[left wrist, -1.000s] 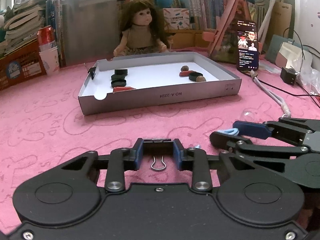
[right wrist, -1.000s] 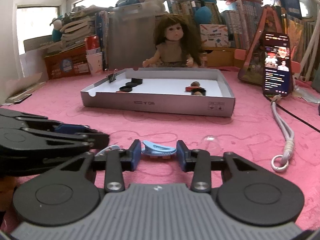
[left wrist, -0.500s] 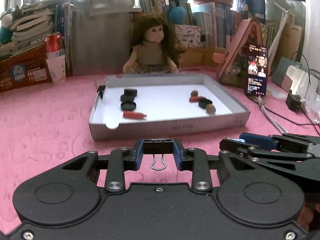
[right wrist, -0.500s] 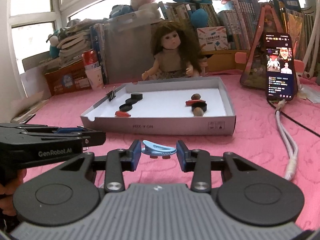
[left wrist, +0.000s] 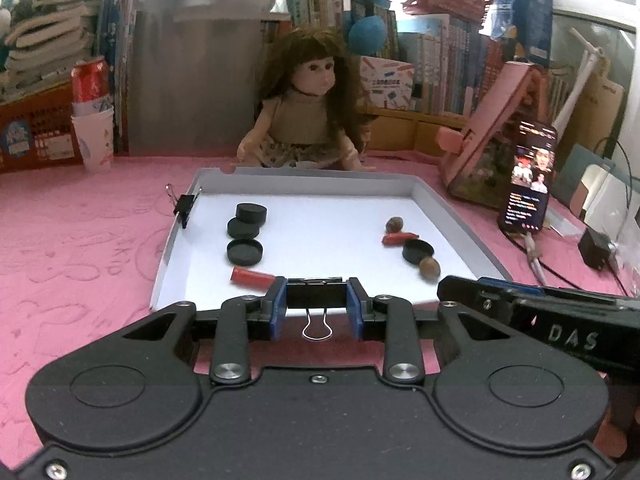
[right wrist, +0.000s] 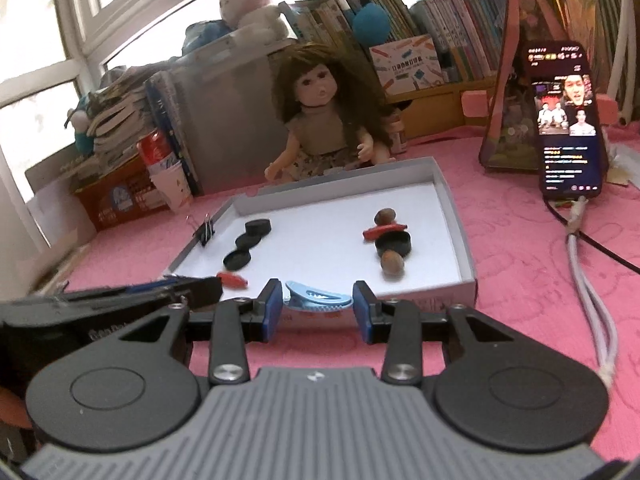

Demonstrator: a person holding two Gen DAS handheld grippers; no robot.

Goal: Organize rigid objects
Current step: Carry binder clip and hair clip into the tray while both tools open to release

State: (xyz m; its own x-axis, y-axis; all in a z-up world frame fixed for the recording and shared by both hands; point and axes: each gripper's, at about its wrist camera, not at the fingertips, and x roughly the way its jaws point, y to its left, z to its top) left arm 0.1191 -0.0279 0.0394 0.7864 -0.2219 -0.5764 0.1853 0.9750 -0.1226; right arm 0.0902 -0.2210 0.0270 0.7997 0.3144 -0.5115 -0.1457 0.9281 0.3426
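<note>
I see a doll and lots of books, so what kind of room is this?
Probably a home study or child's room: a doll sits behind the tray, shelves of books fill the back, and plush toys sit on top.

the left gripper (left wrist: 316, 304) is matte black with blue pads (left wrist: 278, 305), silver screws and two round discs. the right gripper (right wrist: 318, 308) matches it, with a ribbed grey cover.

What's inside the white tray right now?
The white tray holds three black caps, two red sticks, a fourth cap and two nuts. The left tool hides its near edge.
</note>
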